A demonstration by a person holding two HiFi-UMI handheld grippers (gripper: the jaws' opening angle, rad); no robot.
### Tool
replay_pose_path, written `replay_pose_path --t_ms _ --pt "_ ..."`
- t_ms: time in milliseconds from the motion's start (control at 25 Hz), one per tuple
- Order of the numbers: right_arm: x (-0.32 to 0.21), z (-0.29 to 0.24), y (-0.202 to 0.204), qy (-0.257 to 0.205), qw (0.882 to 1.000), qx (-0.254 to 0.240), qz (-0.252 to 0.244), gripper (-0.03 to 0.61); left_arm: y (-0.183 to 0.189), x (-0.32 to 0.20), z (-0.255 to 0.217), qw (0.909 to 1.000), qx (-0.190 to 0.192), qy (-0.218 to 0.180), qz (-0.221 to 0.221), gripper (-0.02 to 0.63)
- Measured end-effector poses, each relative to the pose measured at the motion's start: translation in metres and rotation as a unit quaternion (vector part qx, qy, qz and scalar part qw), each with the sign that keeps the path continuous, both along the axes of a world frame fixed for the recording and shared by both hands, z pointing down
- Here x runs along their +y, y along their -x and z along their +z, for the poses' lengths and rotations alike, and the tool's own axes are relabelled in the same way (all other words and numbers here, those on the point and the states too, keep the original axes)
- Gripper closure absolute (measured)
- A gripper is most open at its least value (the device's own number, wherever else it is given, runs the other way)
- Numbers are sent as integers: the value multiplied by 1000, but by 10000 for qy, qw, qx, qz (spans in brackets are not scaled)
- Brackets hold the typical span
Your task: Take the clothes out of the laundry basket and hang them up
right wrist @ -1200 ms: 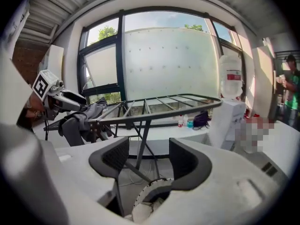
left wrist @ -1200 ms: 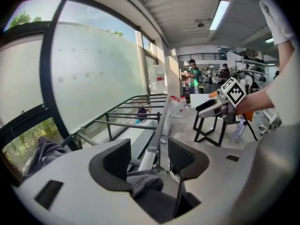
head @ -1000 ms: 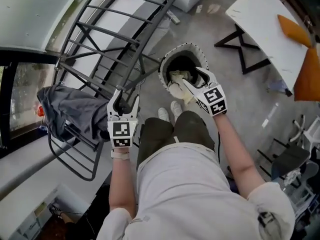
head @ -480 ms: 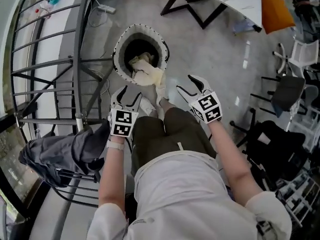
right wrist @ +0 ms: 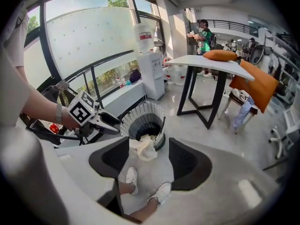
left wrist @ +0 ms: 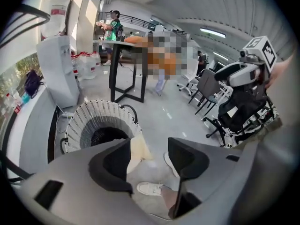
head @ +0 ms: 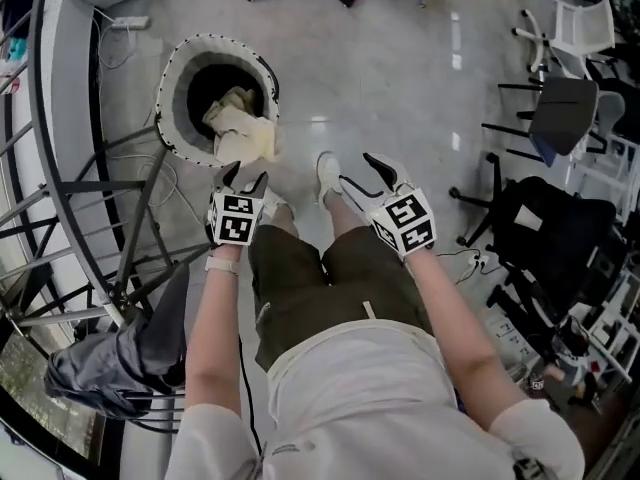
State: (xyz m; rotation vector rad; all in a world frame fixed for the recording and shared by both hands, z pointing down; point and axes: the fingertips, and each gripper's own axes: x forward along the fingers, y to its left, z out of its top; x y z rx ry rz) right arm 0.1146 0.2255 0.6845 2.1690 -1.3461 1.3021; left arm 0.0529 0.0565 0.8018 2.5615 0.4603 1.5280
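A white woven laundry basket [head: 165, 118] stands on the floor ahead of my feet. A cream cloth [head: 245, 136] hangs over its near rim, also seen in the left gripper view [left wrist: 139, 150] and the right gripper view [right wrist: 144, 146]. My left gripper [head: 243, 178] hovers just short of that cloth, open, nothing between its jaws. The right gripper [head: 366, 171] is off to the basket's right above my shoes, also open and empty. A grey garment [head: 115, 368] hangs on the black drying rack [head: 85, 223] at the left.
Cables trail on the floor by the rack's legs [head: 150, 203]. Black office chairs [head: 545, 218] crowd the right side. A white table on black legs [right wrist: 206, 62] with an orange cushion stands beyond the basket, and a water dispenser [left wrist: 58, 71] stands by the window.
Both grippers came down. The left one left the rack and the grey garment and now sits near the basket's rim. The right one drifted off the basket to its right. Jaws stayed open.
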Motion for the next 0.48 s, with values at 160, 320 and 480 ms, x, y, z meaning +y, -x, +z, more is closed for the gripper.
replay_pose_path --t_ms 160,320,480 --pt "24 28 2 76 9995 -265 144 328 -17 8 56 9996 -265 -99 -17 379" --pt "49 55 -7 208 9984 -428 317 328 -32 18 110 9987 -487 -143 -83 378" --pt "68 83 -12 261 9968 -615 431 328 -40 23 164 9969 -730 -195 -229 353"
